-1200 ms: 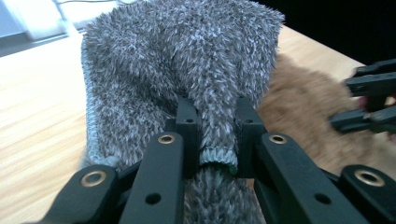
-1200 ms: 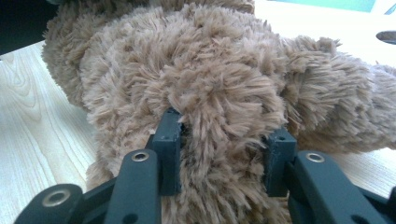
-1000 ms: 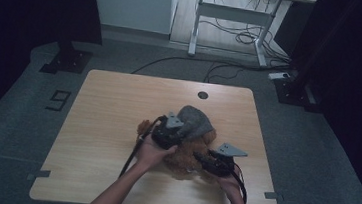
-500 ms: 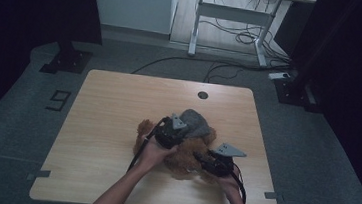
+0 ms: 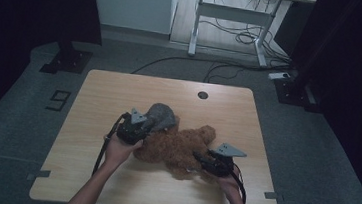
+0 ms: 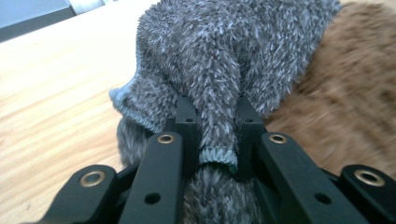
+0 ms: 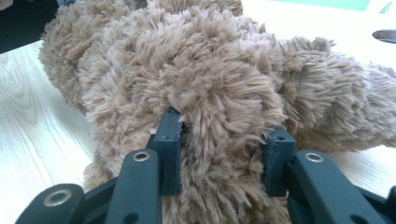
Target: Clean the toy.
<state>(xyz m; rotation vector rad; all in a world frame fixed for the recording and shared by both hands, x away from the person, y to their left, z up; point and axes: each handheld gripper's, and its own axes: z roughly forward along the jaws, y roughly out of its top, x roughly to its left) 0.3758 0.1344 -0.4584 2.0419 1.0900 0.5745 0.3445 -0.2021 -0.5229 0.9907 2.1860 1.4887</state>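
A brown plush teddy bear (image 5: 180, 144) lies on the wooden table (image 5: 110, 90), partly under a fuzzy grey knitted garment (image 5: 161, 115) at its upper left. My left gripper (image 5: 139, 125) is shut on a fold of that grey garment (image 6: 219, 93), its ribbed hem pinched between the pads. My right gripper (image 5: 203, 162) is shut on a thick limb of the bear (image 7: 219, 116) at the toy's lower right, fur bulging between the jaws. A hand holds each gripper from the table's near edge.
A round cable hole (image 5: 202, 95) sits near the table's far edge. Beyond the table stand a white desk frame (image 5: 232, 21) with cables on the floor and a dark stand base (image 5: 67, 61) at the left.
My left gripper has moved left across the table, pulling the grey garment off toward the bear's left end. The right gripper and the limb it holds have stayed put.
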